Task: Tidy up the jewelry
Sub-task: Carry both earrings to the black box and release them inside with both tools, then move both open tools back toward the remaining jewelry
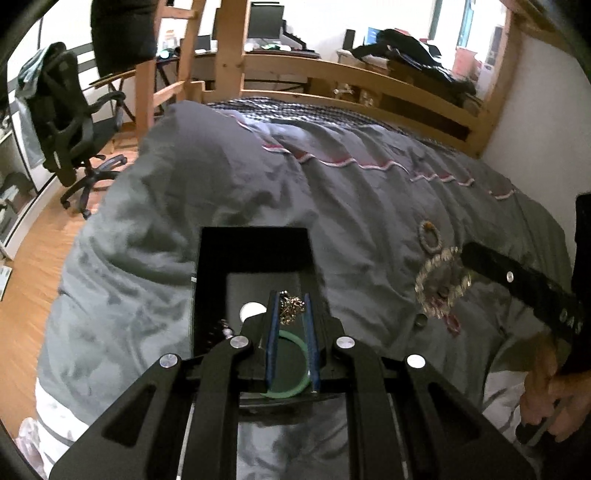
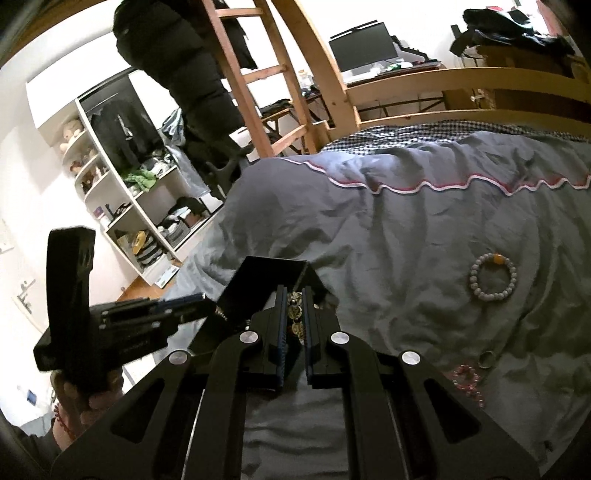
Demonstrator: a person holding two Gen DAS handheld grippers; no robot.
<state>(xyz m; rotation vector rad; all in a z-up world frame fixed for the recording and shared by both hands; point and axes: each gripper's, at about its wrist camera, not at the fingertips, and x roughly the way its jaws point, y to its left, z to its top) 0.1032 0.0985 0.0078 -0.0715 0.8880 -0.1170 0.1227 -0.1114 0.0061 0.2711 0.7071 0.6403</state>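
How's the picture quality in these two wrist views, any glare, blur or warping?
Left wrist view: strong fisheye bending of the bed frame, blown-out window, dark corner vignette, the duvet evenly lit. Right wrist view: same warping, the white wall washed out, the bead bracelet fairly sharp, the edges soft.

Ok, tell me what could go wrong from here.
The gold chain is only pinched at the tips of the left claw above the black box; it could slip or tangle. The beaded bracelet dangling from the right claw might drop onto the rumpled duvet. The small ring could vanish in its folds.
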